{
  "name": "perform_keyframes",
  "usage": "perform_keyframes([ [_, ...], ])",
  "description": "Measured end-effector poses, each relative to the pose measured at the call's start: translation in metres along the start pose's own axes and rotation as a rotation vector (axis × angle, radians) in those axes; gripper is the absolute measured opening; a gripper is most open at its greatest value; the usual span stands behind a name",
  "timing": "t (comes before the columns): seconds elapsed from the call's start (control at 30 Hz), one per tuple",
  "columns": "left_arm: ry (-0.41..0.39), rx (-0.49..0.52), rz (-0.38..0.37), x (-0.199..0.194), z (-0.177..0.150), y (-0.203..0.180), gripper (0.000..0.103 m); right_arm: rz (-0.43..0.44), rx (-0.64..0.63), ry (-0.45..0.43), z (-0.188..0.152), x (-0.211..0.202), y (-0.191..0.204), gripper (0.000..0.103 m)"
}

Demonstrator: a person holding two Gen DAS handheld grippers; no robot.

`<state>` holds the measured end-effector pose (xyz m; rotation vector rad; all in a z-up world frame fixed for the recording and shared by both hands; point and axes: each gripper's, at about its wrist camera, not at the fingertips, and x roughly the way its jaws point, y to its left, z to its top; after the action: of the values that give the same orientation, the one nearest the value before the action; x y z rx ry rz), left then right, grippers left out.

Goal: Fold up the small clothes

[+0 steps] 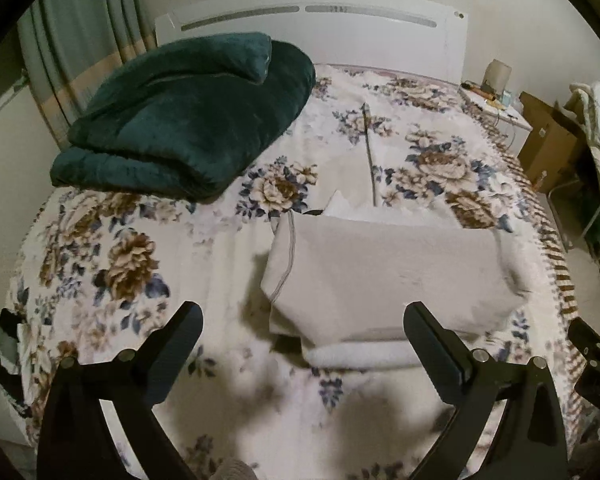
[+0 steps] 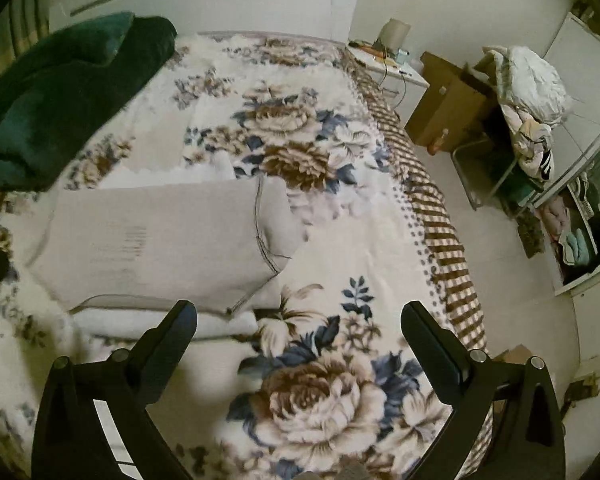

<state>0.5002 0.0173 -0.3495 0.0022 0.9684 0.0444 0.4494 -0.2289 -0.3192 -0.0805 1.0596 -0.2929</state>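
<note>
A pale grey garment point(image 1: 384, 276) lies folded into a rectangle on the floral bedspread point(image 1: 112, 264), with a white fleecy layer under its near edge. My left gripper point(image 1: 302, 320) is open and empty, held just above the garment's near edge. In the right wrist view the same folded garment point(image 2: 160, 240) lies to the left. My right gripper point(image 2: 298, 320) is open and empty, above the bedspread point(image 2: 320, 392) beside the garment's right corner. The right gripper's body shows at the left wrist view's right edge point(image 1: 596, 364).
A dark green folded blanket point(image 1: 188, 116) lies at the far left of the bed, by the white headboard point(image 1: 320, 20). A thin stick point(image 1: 369, 152) lies on the bedspread beyond the garment. A nightstand point(image 2: 392, 64), a cardboard box point(image 2: 448, 108) and a heap of clothes point(image 2: 528, 96) stand right of the bed.
</note>
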Motion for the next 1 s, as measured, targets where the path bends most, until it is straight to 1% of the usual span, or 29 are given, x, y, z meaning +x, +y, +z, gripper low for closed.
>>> perform_keyframes([
  [0.1,-0.018,0.007,-0.010,-0.044,-0.003,-0.004,0.103,-0.009,0.010,-0.037,-0.005,-0.046,-0.010,0.103],
  [0.23,-0.046,0.023,-0.024,-0.110,-0.013,-0.010,0.103,0.000,0.022,-0.078,-0.017,-0.115,-0.027,0.103],
  [0.27,-0.052,0.027,-0.026,-0.121,-0.014,-0.011,0.103,-0.002,0.024,-0.091,-0.021,-0.133,-0.032,0.103],
  [0.33,-0.068,0.028,-0.025,-0.155,-0.020,-0.011,0.103,-0.001,0.032,-0.116,-0.029,-0.170,-0.042,0.103],
  [0.4,-0.076,0.032,-0.041,-0.183,-0.024,-0.011,0.103,0.000,0.033,-0.142,-0.038,-0.209,-0.052,0.103],
  [0.43,-0.082,0.033,-0.040,-0.199,-0.027,-0.012,0.103,0.001,0.031,-0.151,-0.040,-0.221,-0.055,0.103],
  [0.53,-0.109,0.045,-0.041,-0.239,-0.034,-0.012,0.103,0.004,0.026,-0.193,-0.053,-0.275,-0.064,0.103],
  [0.6,-0.124,0.036,-0.047,-0.267,-0.038,-0.010,0.103,0.017,0.030,-0.215,-0.062,-0.306,-0.070,0.103],
  [0.73,-0.153,0.019,-0.058,-0.312,-0.044,-0.005,0.103,0.034,0.046,-0.263,-0.078,-0.367,-0.085,0.103],
  [1.0,-0.229,0.009,-0.051,-0.379,-0.054,0.004,0.103,0.043,0.062,-0.353,-0.099,-0.454,-0.108,0.103],
])
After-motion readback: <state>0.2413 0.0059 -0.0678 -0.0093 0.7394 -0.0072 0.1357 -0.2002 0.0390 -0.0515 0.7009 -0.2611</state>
